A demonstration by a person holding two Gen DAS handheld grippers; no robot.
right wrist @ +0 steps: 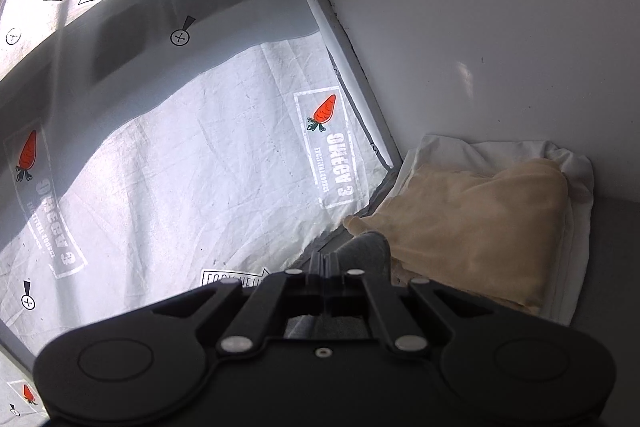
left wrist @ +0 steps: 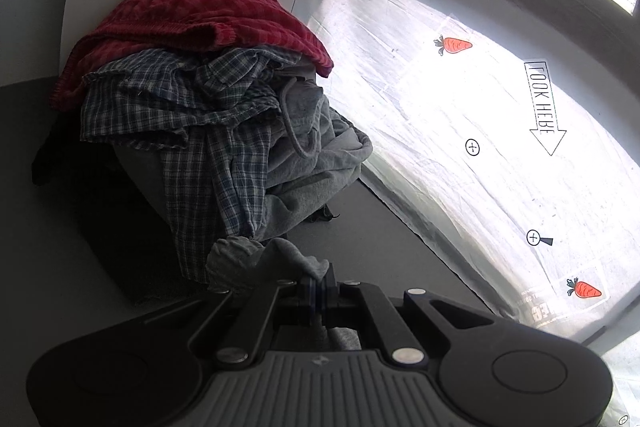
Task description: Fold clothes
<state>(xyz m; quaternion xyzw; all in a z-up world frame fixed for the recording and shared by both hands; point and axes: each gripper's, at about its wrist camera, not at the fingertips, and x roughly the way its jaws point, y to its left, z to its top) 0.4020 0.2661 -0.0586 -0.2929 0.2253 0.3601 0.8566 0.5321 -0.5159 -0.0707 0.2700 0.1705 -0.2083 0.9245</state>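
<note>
In the left wrist view my left gripper (left wrist: 319,281) is shut on a bunch of grey fabric (left wrist: 256,261) that trails back under it. Beyond it rises an unfolded heap: a red checked garment (left wrist: 192,23) on top, a blue plaid shirt (left wrist: 192,115) under it, a grey hooded sweatshirt (left wrist: 316,151) at the right. In the right wrist view my right gripper (right wrist: 323,263) is shut on grey fabric (right wrist: 366,255) too. Just past it lies a folded stack, a tan garment (right wrist: 480,223) on a white one (right wrist: 480,149).
A white printed mat (left wrist: 460,107) with carrot pictures, arrows and cross marks covers the sunlit table; it also fills the left of the right wrist view (right wrist: 180,167). A dark grey strip (left wrist: 380,235) borders it. A white wall (right wrist: 500,7) stands behind both piles.
</note>
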